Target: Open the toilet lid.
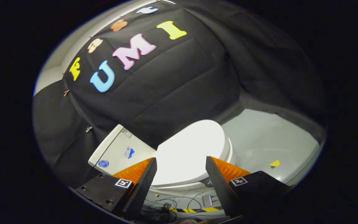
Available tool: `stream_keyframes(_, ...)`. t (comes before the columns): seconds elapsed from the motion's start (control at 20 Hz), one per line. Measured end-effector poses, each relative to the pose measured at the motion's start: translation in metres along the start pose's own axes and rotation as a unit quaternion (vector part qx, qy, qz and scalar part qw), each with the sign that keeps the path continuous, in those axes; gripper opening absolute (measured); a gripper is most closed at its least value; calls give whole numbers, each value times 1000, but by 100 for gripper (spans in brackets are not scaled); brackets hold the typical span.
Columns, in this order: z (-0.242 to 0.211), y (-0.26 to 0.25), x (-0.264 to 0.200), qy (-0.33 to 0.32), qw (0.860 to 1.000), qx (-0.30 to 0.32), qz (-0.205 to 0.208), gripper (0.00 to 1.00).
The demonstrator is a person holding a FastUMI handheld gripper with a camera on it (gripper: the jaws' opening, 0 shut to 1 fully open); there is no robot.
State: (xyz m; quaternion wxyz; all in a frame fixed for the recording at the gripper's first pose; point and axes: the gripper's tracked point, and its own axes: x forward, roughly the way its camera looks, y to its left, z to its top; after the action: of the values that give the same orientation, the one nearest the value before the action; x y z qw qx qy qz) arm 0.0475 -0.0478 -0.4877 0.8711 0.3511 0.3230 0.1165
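claw (181, 165) fingers apart, empty | toilet lid (190, 152) closed, just ahead | risk: fingers skid across smooth lid, missing its rim

The closed toilet lid (191, 149) lies just beyond the open tongs (181, 166), tank (117, 152) to its left.

**Toilet lid down, closed**

The toilet lid (191, 149) is white, smooth and oval, brightly lit, and lies flat and shut over the bowl. The white cistern (117, 152), carrying small stickers, stands at the lid's hinge end against the black cloth. The lid's rounded front end points away from the cistern.
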Motion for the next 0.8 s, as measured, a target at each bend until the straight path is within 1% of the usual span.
stream_keyframes(0.15, -40, -34, 26, 54, 997, 57, -11, 98)
stream_keyframes(0.25, -67, -52, 36, 87, 992, 89, -17, 98)
stream_keyframes(0.4, -86, -72, 46, 116, 983, 145, -19, 99)
stream_keyframes(0.6, -112, -92, 66, 150, 972, 176, -29, 98)
stream_keyframes(0.7, -120, -95, 78, 158, 968, 194, -23, 94)
stream_keyframes(0.75, -120, -92, 82, 160, 966, 205, -11, 94)
stream_keyframes(0.8, -125, -90, 84, 166, 962, 216, -7, 87)
